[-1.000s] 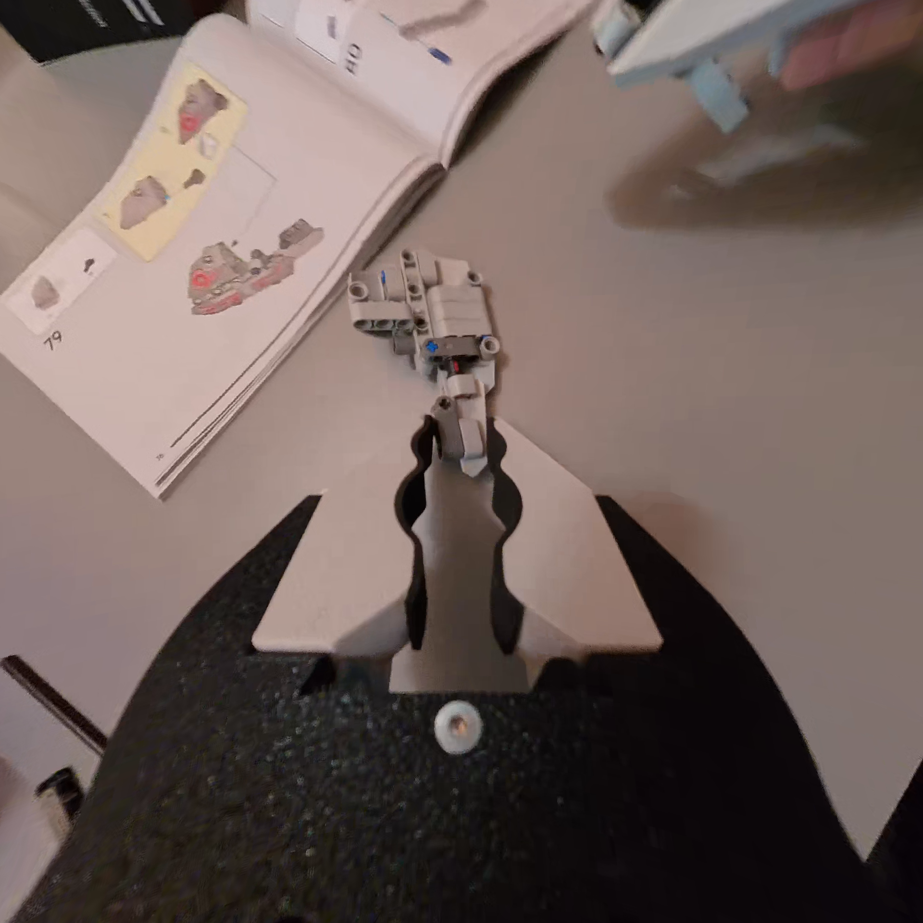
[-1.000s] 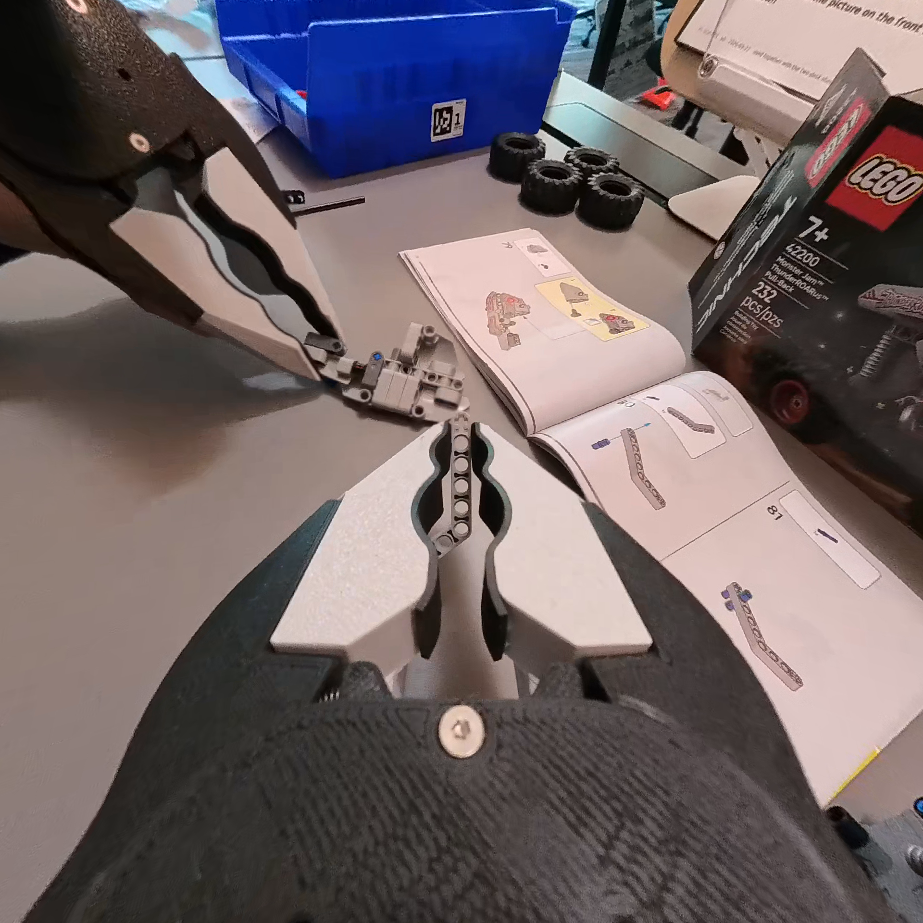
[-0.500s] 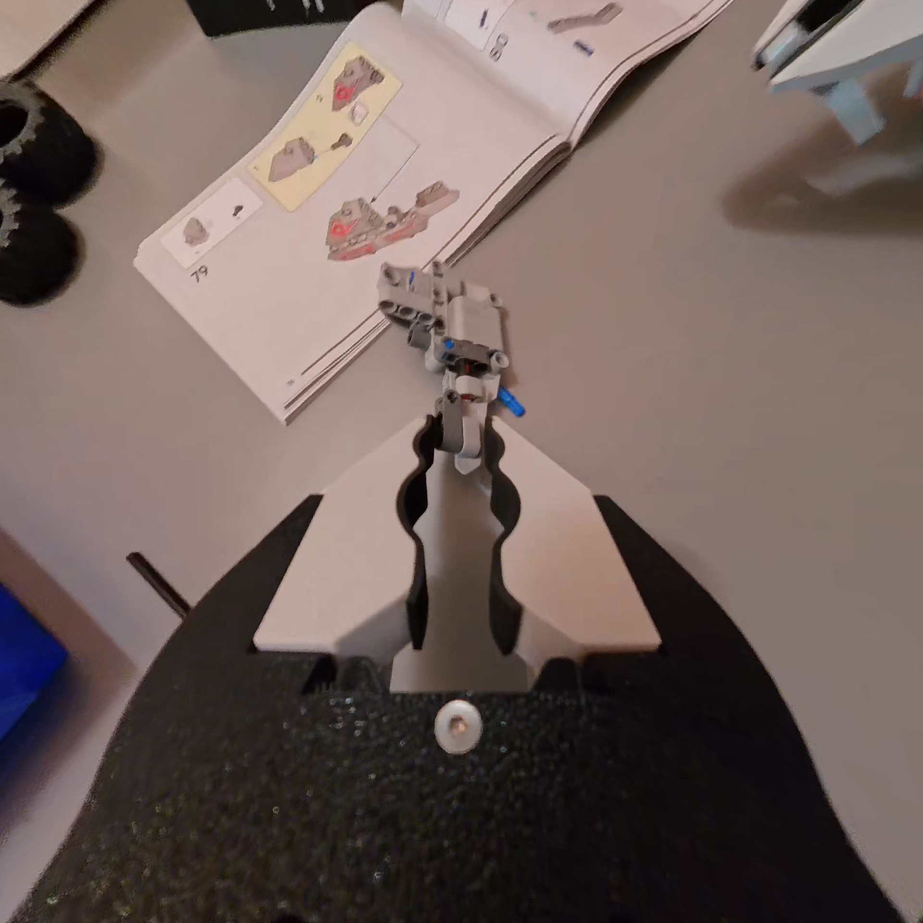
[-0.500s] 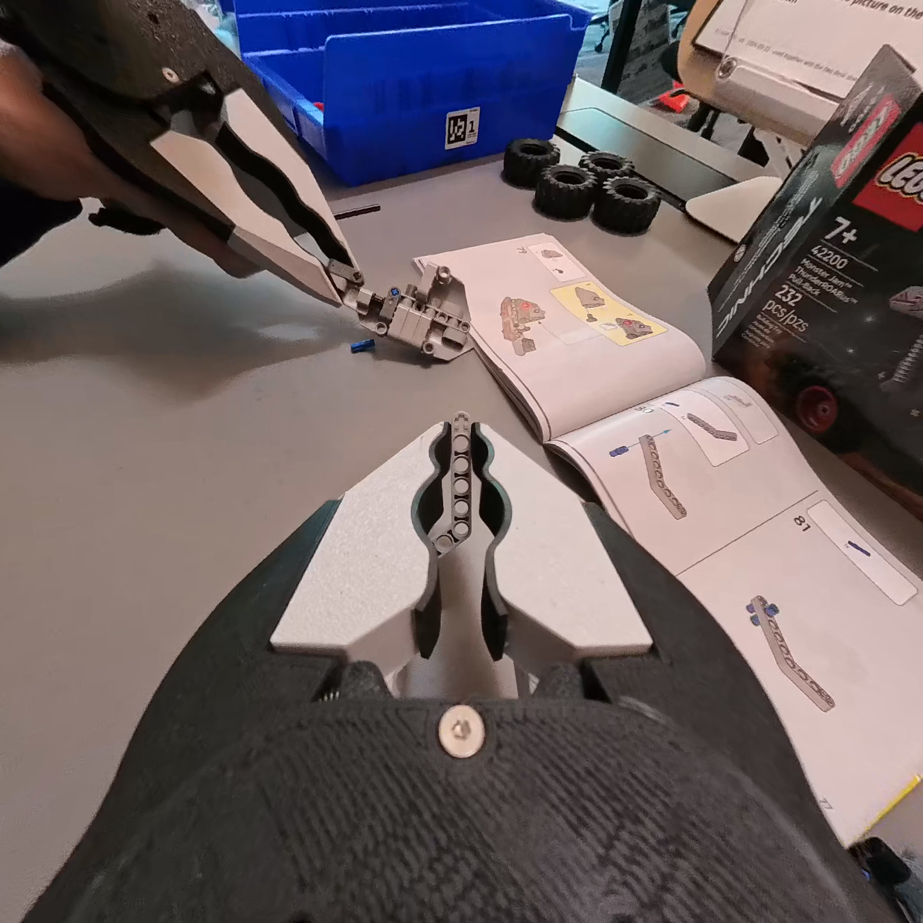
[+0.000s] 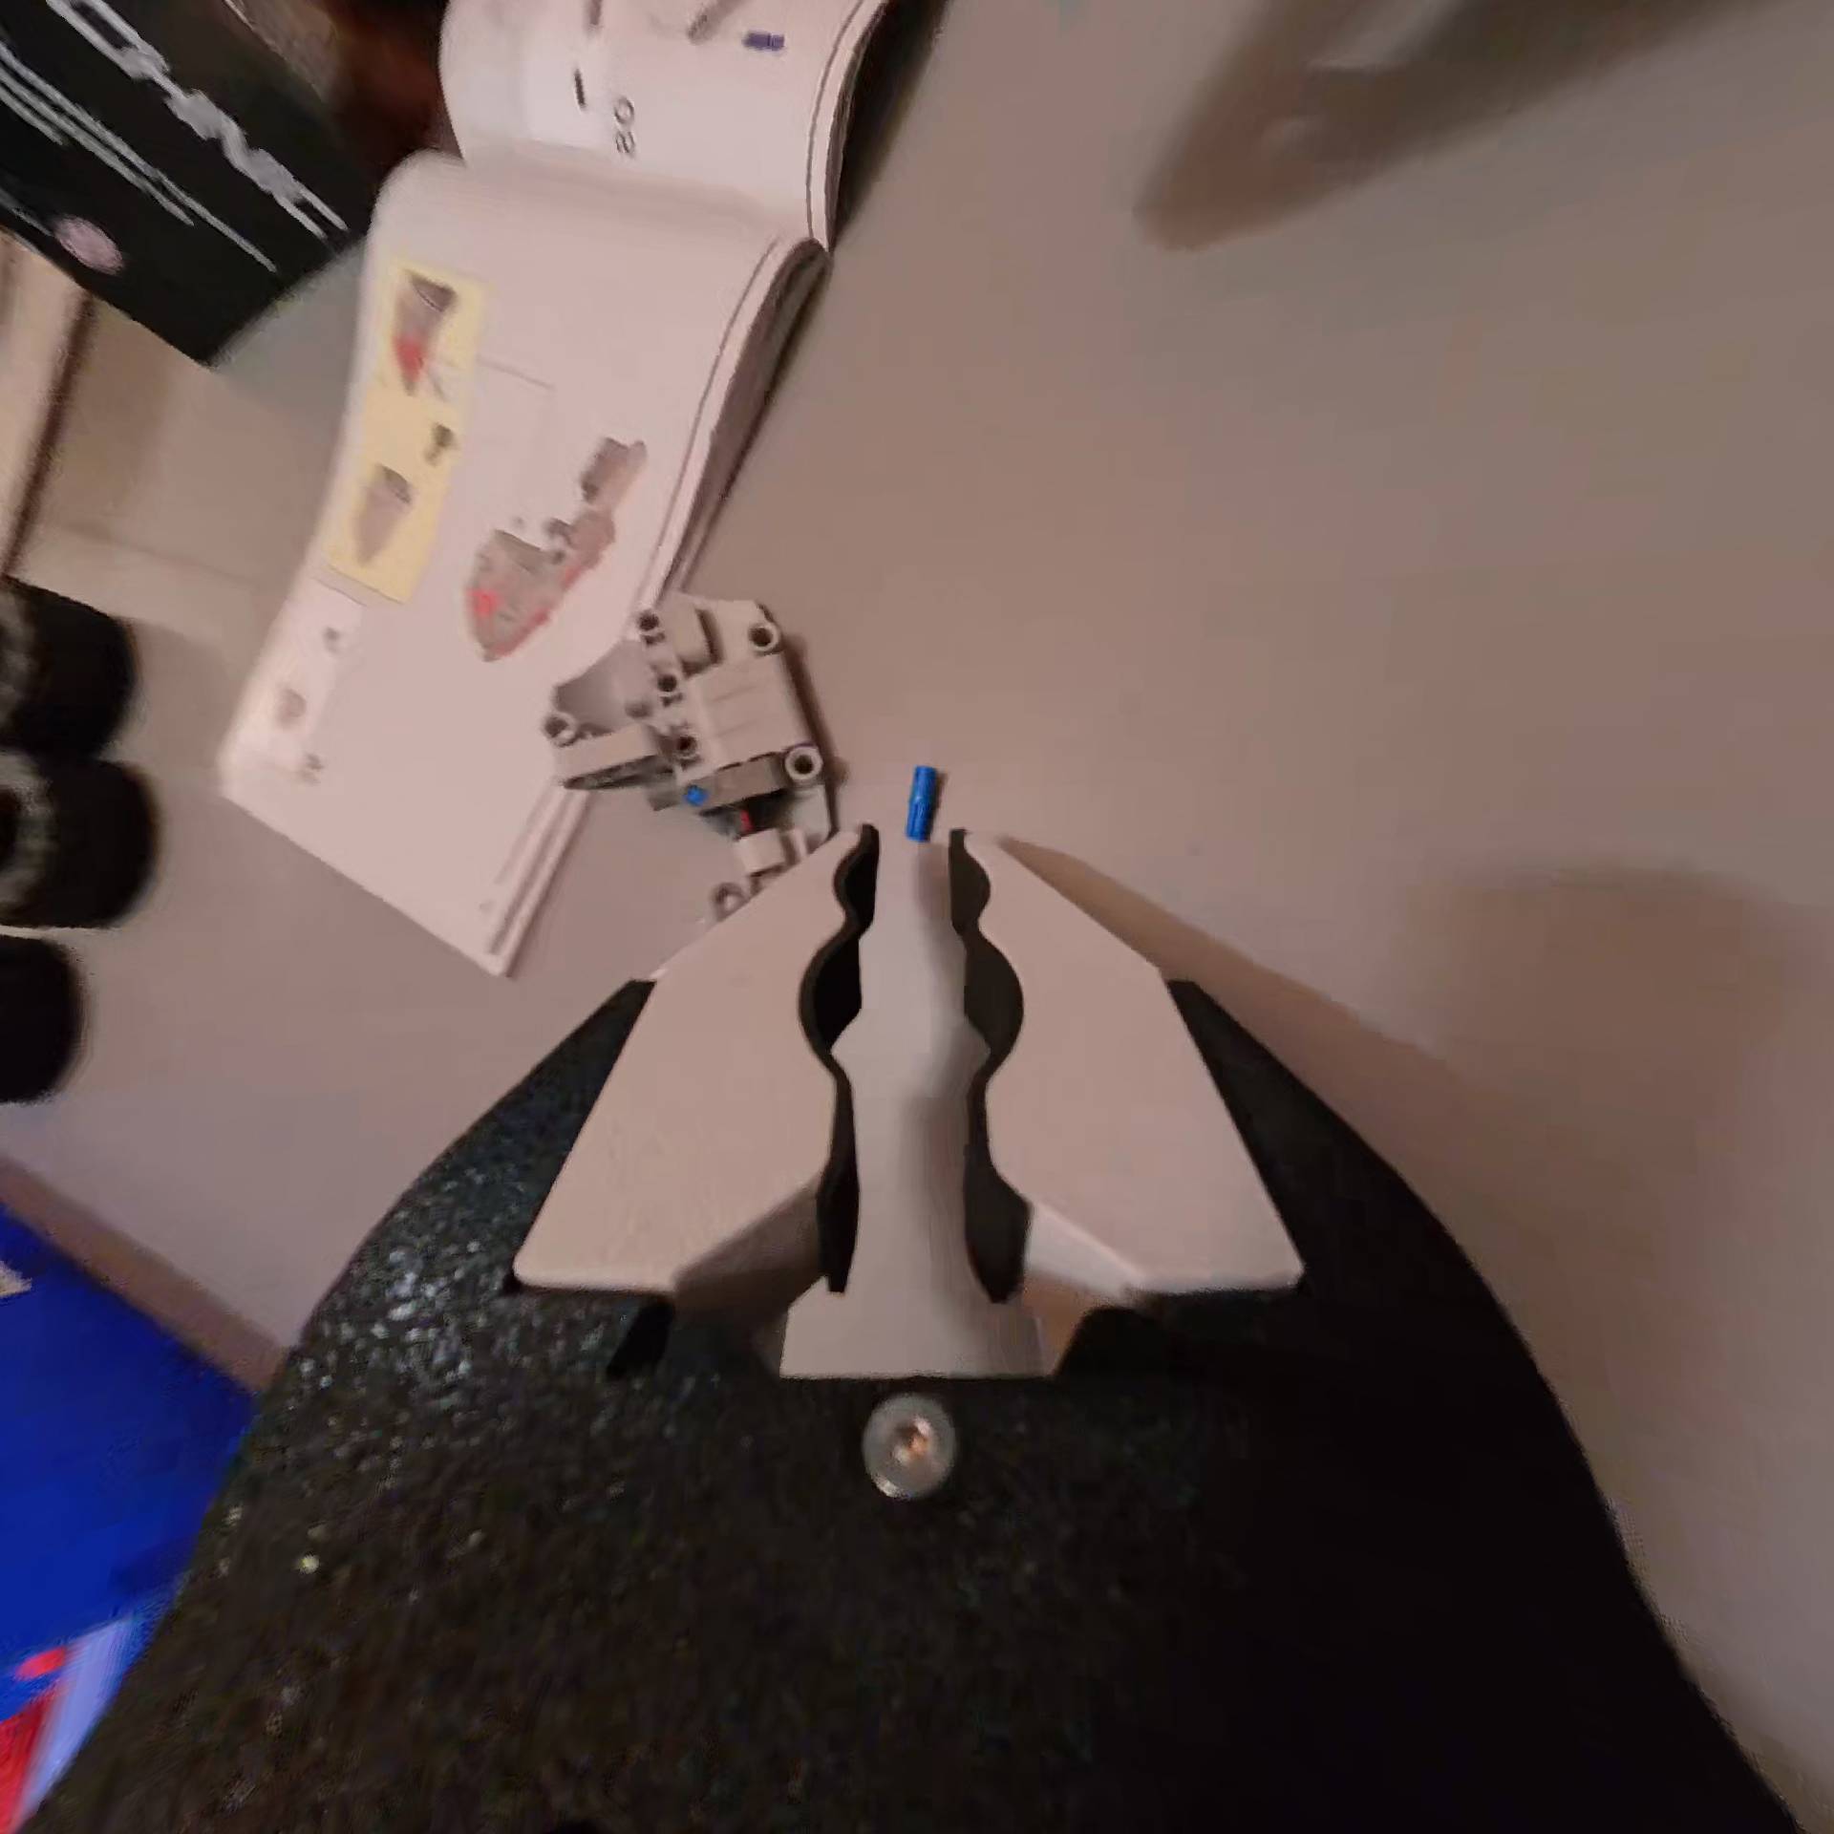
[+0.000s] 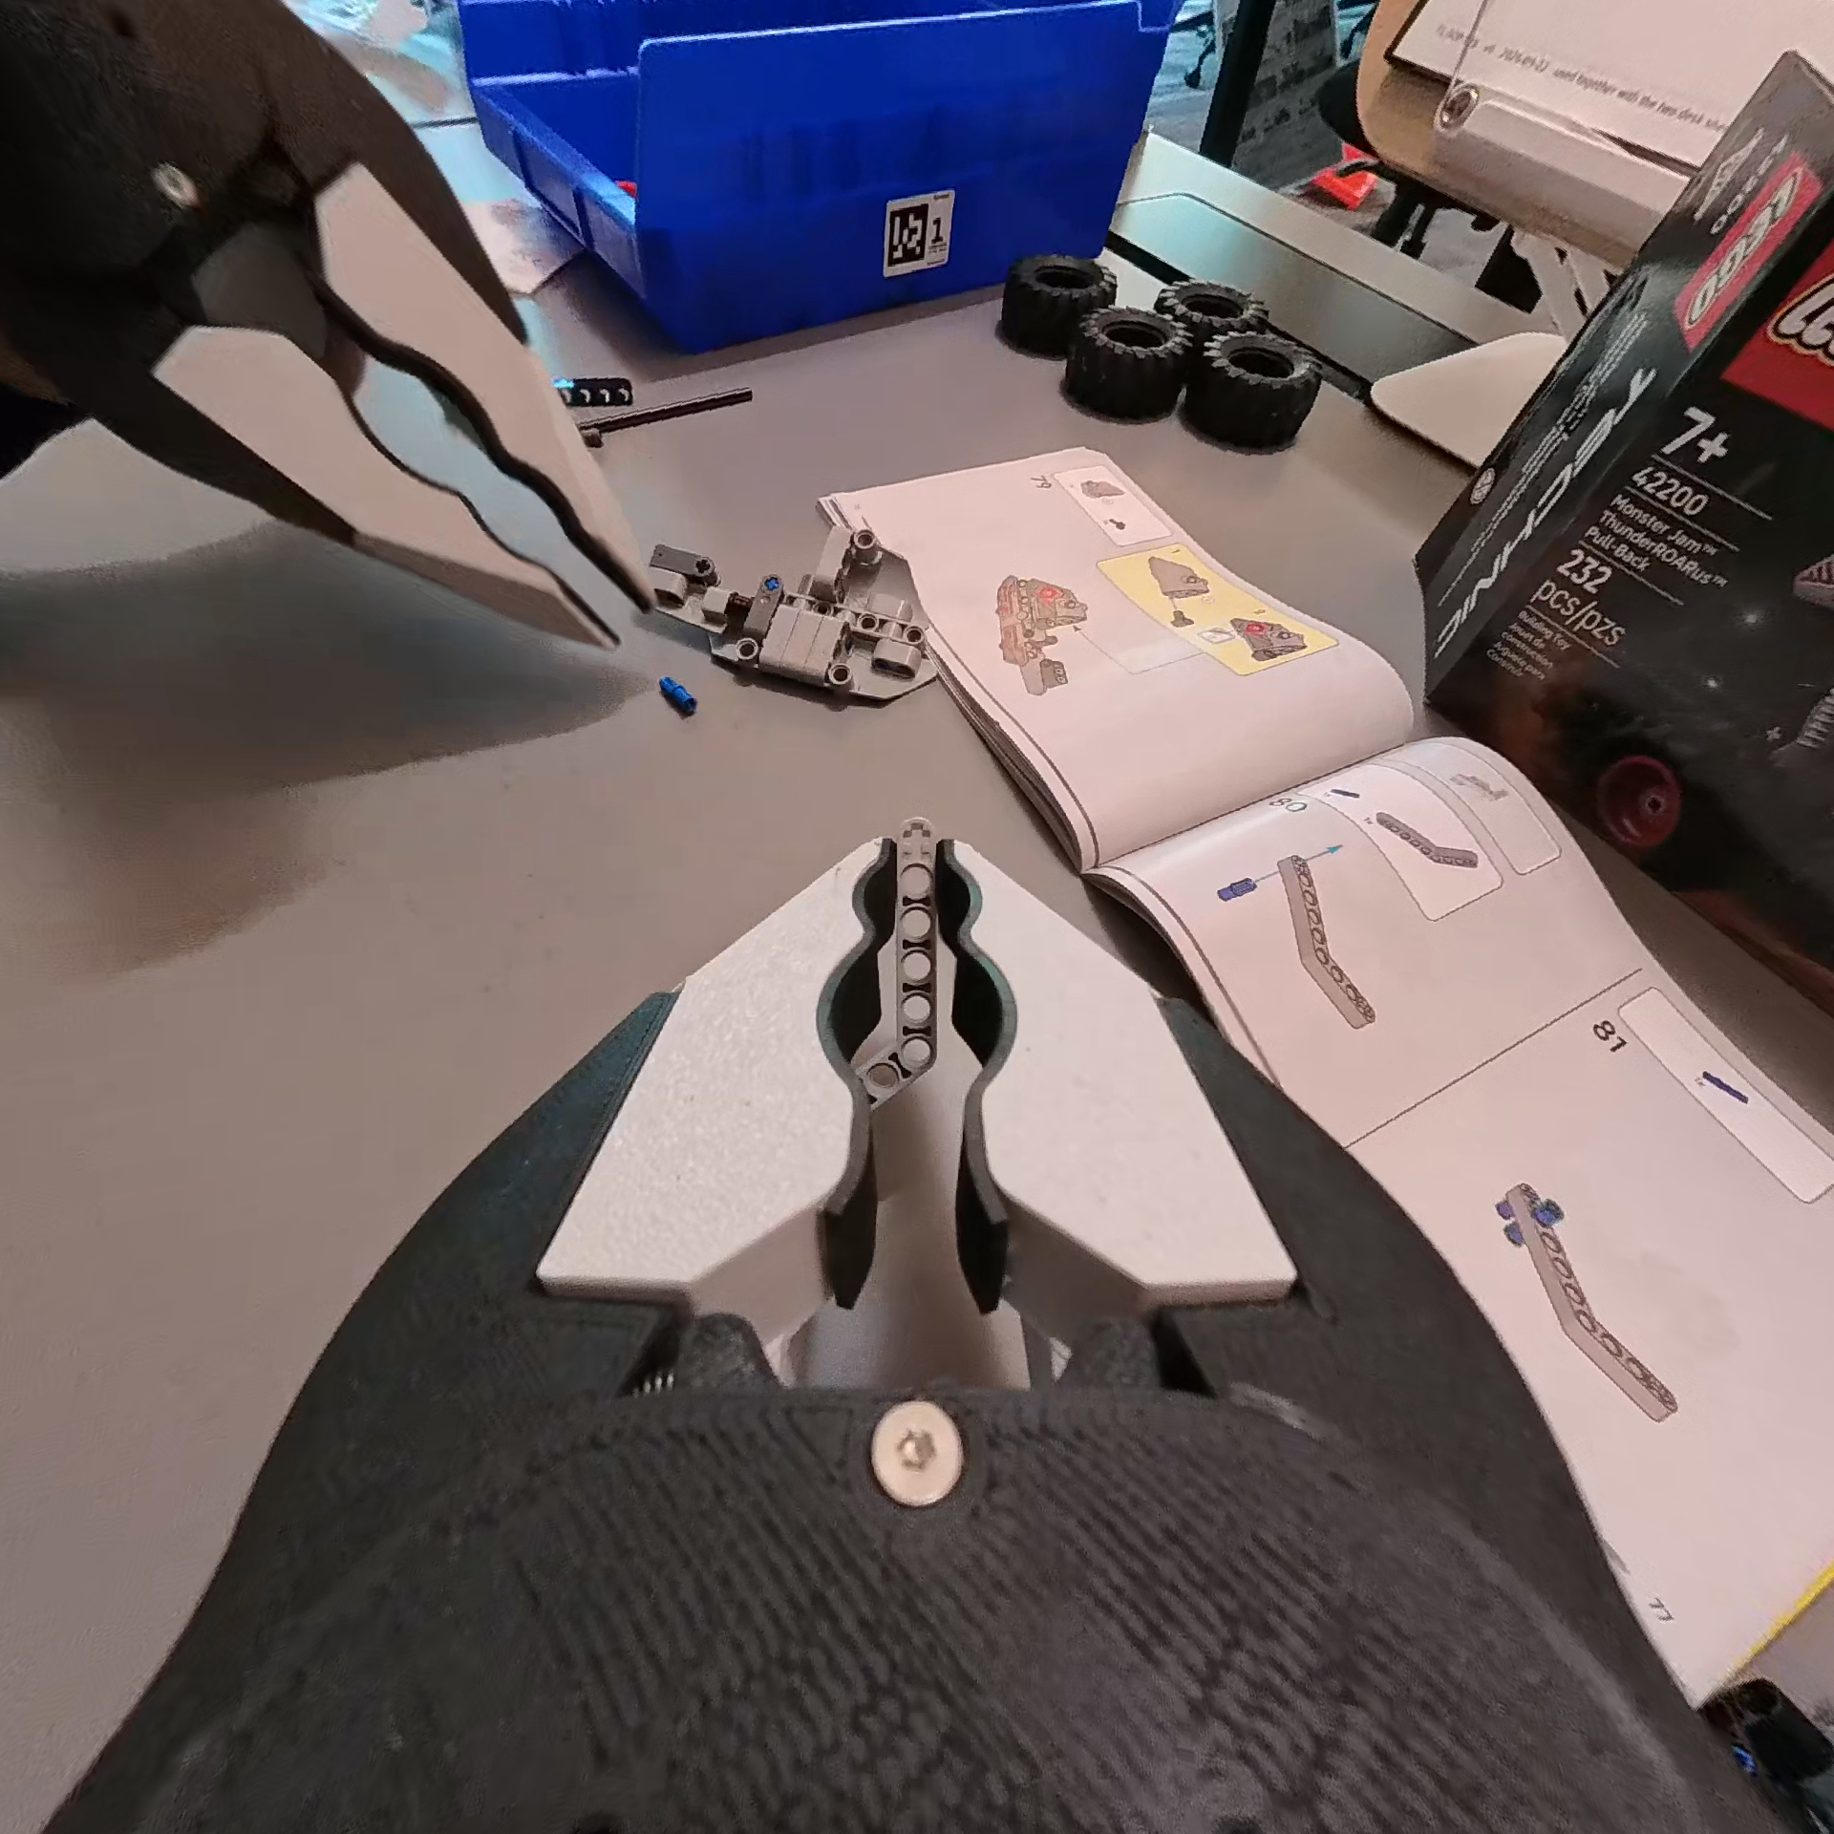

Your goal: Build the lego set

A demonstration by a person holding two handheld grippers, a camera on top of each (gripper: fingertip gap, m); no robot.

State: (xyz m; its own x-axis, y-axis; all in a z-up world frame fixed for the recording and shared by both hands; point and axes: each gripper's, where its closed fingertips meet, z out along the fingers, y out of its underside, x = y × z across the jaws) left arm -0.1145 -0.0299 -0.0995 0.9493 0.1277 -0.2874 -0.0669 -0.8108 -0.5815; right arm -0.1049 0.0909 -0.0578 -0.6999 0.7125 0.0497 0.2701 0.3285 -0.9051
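Note:
A grey Technic assembly (image 6: 794, 625) lies on the grey table against the edge of the open instruction booklet (image 6: 1141, 635); it also shows in the left wrist view (image 5: 695, 724). A small blue pin (image 5: 923, 804) lies loose on the table just ahead of my left gripper (image 5: 913, 844), which is slightly open and empty, its tips right of the assembly. In the right wrist view the left gripper (image 6: 630, 620) hovers beside the assembly, with the pin (image 6: 678, 695) below it. My right gripper (image 6: 918, 844) is shut on a grey bent beam (image 6: 913, 963).
A blue bin (image 6: 814, 169) stands at the back, with several black tyres (image 6: 1161, 337) to its right. The black set box (image 6: 1637, 496) stands at the right. A black axle (image 6: 665, 412) lies near the bin. The booklet (image 5: 476, 516) lies left of my left gripper.
My left gripper has let go of the assembly, which now rests on the table, and has shifted right toward the blue pin that dropped out. My right gripper still holds the beam.

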